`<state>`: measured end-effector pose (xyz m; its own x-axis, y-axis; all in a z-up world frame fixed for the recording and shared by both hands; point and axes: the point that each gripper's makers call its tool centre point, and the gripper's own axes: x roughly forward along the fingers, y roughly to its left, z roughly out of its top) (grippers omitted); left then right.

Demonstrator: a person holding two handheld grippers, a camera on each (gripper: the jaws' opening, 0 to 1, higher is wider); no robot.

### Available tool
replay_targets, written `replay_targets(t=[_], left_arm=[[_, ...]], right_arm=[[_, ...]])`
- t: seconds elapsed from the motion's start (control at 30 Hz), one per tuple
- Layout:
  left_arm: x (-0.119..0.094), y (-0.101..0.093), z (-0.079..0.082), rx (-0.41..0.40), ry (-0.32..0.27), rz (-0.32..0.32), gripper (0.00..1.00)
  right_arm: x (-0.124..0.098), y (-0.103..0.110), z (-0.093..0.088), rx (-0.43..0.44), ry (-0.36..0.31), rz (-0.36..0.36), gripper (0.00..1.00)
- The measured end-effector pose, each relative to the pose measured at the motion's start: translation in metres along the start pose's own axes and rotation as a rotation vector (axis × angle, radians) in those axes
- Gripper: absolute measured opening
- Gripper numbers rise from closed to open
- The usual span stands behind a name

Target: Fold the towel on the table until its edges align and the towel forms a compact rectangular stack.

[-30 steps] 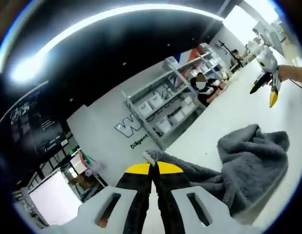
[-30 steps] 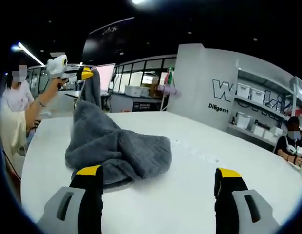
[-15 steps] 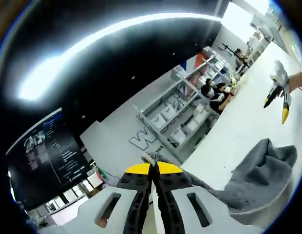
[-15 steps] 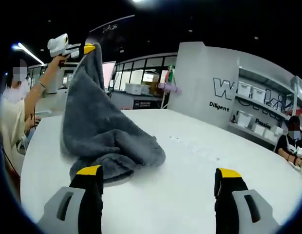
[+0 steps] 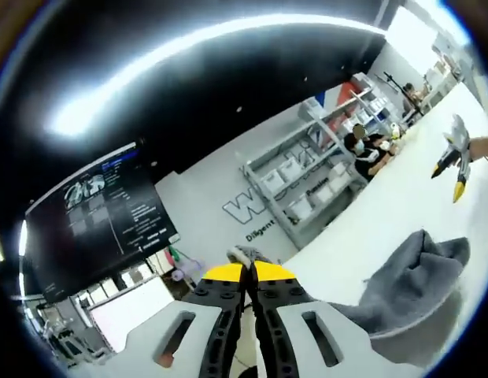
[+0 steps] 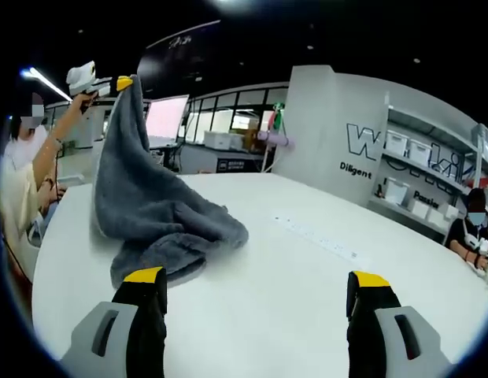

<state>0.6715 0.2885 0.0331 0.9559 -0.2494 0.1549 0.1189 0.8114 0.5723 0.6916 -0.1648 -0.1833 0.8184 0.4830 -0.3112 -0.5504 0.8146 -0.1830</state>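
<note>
Signage: the grey wall panel carries large letters beginning "W" and a smaller word, "Diligent".
Left gripper: held high, jaws pressed together on a corner of the grey towel.
Right gripper: low over the white table, jaws spread wide, nothing between them.
Towel: hangs from the raised corner, its lower part bunched on the table's left side.
Change: the corner is higher than a second ago, with less cloth heaped on the table.

Towel on table, corner up in left claw.
</note>
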Motion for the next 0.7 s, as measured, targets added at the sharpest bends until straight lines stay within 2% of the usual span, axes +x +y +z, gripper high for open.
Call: replay_targets(t=[0.07, 0.1, 0.23, 0.33, 0.43, 0.47, 0.6, 0.7], left_arm=[[-0.005, -0.006, -0.008, -0.004, 0.014, -0.008, 0.02], [-0.011, -0.016, -0.016, -0.004, 0.03, -0.023, 0.02], [-0.026, -0.036, -0.028, -0.001, 0.054, -0.044, 0.02], [-0.041, -0.055, -0.044, -0.004, 0.102, -0.067, 0.02], [-0.057, -0.077, -0.068, -0.063, 0.173, -0.112, 0.02], [-0.059, -0.079, -0.071, -0.069, 0.182, -0.117, 0.02], [-0.073, -0.099, -0.105, -0.143, 0.278, -0.161, 0.02], [-0.08, -0.111, -0.126, -0.206, 0.307, -0.183, 0.02]], right_arm=[[0.002, -0.001, -0.002, 0.0, 0.006, 0.001, 0.97], [0.003, -0.002, -0.003, 0.0, 0.01, 0.002, 0.97], [0.006, -0.001, -0.006, -0.002, 0.022, 0.007, 0.97], [0.007, 0.0, -0.009, -0.006, 0.035, 0.012, 0.97], [0.008, 0.002, -0.01, -0.011, 0.042, 0.016, 0.97], [0.008, 0.002, -0.01, -0.011, 0.043, 0.018, 0.97], [0.009, 0.006, -0.012, -0.016, 0.051, 0.028, 0.97], [0.011, 0.009, -0.014, -0.022, 0.061, 0.036, 0.97]])
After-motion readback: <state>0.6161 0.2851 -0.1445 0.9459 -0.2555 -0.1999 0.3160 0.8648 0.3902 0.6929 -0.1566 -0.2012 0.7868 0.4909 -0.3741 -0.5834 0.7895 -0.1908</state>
